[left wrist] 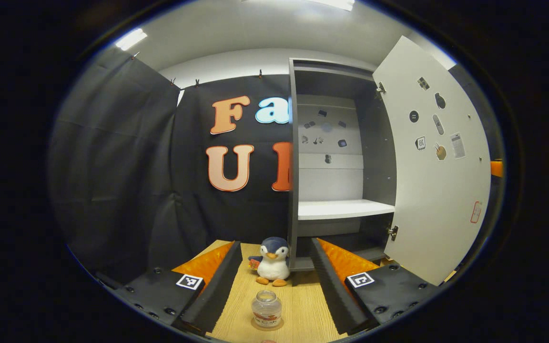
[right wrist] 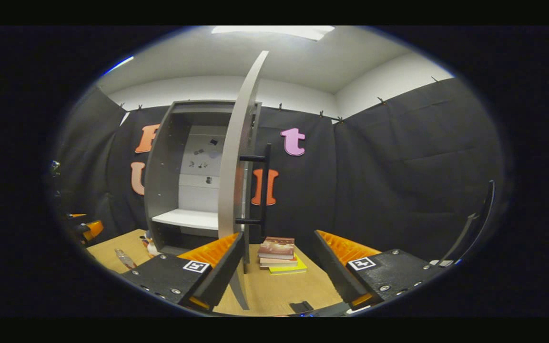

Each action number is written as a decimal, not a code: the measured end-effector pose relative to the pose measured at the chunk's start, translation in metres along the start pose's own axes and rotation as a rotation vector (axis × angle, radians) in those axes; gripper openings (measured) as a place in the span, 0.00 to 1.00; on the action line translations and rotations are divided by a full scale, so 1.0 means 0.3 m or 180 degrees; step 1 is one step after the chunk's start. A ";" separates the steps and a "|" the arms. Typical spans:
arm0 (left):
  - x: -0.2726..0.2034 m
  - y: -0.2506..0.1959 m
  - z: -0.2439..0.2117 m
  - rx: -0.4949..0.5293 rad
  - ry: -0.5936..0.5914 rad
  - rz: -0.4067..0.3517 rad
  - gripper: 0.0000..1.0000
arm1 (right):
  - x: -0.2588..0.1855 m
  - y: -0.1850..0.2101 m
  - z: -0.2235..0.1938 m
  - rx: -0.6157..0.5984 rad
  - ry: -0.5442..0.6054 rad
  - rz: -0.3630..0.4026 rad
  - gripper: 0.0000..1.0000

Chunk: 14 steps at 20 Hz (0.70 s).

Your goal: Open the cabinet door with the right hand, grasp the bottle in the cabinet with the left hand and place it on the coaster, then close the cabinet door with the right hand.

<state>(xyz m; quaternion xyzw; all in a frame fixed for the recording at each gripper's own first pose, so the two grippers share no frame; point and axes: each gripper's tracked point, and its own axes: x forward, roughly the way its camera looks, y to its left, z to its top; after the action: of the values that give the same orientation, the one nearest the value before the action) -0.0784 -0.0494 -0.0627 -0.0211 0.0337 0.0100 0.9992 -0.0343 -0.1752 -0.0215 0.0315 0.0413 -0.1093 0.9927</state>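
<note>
A small clear bottle (left wrist: 266,308) with a reddish label stands upright on a round tan coaster (left wrist: 280,327) on the wooden table. It sits low between the fingers of my left gripper (left wrist: 275,243), which is open and not touching it. The grey cabinet (left wrist: 294,157) stands open, its white door (left wrist: 434,162) swung out to the right and its white shelf (left wrist: 346,208) bare. In the right gripper view the door (right wrist: 236,157) is edge-on, with its black bar handle (right wrist: 266,183) just above my open right gripper (right wrist: 279,236). The bottle (right wrist: 124,258) appears far left.
A plush penguin (left wrist: 273,261) sits on the table (left wrist: 303,305) just left of the cabinet's foot, beyond the bottle. A stack of books (right wrist: 279,255) lies on the table to the right of the door. Black cloth walls close in the booth.
</note>
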 end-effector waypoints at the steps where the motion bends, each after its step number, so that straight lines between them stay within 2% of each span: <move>1: 0.008 -0.003 0.007 -0.0014 -0.0018 -0.0012 0.94 | -0.004 0.032 -0.003 0.0032 0.0018 0.0068 0.90; 9: 0.084 -0.023 0.020 0.0032 -0.0116 -0.0161 0.94 | 0.017 0.361 0.015 -0.0005 0.0067 0.0689 0.90; 14: 0.148 0.063 0.038 0.0047 -0.0175 -0.0105 0.94 | 0.111 0.498 0.056 -0.0135 -0.0039 0.0826 0.90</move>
<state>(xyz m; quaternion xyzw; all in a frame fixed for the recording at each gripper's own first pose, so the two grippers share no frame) -0.0338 -0.0293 -0.0553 -0.0140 0.0060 -0.0062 0.9999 0.0322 -0.0381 0.0001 0.0150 0.0332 0.0207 0.9991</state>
